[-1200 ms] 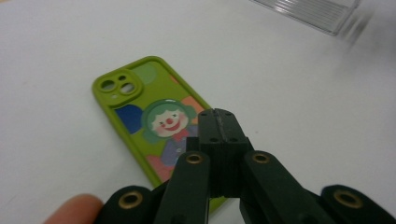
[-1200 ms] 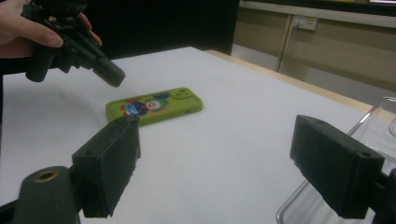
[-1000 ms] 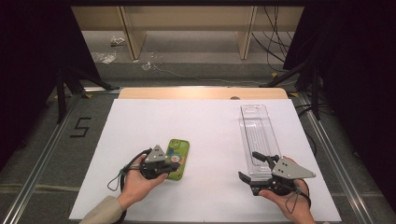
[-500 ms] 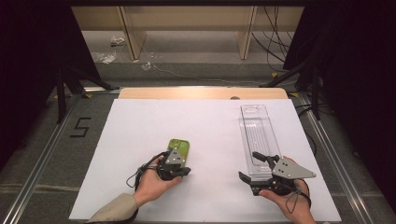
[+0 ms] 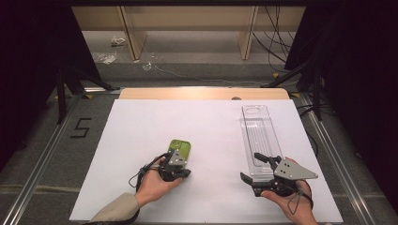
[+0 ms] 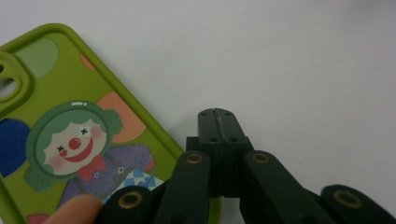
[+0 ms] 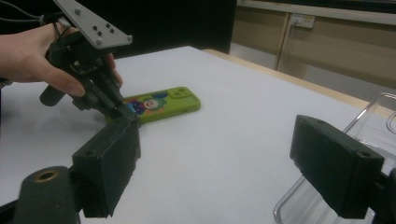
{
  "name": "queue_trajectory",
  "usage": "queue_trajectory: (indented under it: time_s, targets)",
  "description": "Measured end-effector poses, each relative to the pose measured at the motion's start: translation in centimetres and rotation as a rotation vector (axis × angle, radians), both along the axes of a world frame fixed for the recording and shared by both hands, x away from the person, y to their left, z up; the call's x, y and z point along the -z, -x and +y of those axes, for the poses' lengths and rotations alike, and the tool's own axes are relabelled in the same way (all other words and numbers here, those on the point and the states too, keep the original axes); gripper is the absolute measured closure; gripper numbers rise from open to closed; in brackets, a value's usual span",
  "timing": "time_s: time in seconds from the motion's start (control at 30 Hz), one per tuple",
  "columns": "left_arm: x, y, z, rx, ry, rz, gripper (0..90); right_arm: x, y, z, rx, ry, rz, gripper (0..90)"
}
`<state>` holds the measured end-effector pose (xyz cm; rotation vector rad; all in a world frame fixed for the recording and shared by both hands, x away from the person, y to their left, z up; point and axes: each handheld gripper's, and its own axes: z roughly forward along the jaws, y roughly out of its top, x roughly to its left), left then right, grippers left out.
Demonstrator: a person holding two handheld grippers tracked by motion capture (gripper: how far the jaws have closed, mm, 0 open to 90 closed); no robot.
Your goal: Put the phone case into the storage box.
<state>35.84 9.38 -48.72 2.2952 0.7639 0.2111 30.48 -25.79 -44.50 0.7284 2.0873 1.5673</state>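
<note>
matt green plastic phone case [image 6: 70, 135]; clear glossy plastic tray [image 5: 259, 136]; matt white table [image 5: 206, 126].

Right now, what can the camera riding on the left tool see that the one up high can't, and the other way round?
The left gripper view brings out the clown picture on the green phone case, a fingertip at its edge, and the left tool with its jaws pressed together beside the case.

The high view takes in the whole white table, the clear plastic tray, and the right tool with its jaws apart at the tray's near end.

Both show the green phone case lying flat on the white table, with the left tool close by.
</note>
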Motion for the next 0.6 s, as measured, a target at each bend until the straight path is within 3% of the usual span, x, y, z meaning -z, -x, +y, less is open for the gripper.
queue_trajectory:
  time_s: [0.6]
  targets:
    - [-0.2, 0.4, 2.2, -0.042, -0.024, 0.012, 90.0, 0.0, 0.0, 0.0, 0.005, -0.004, -0.003, 17.2]
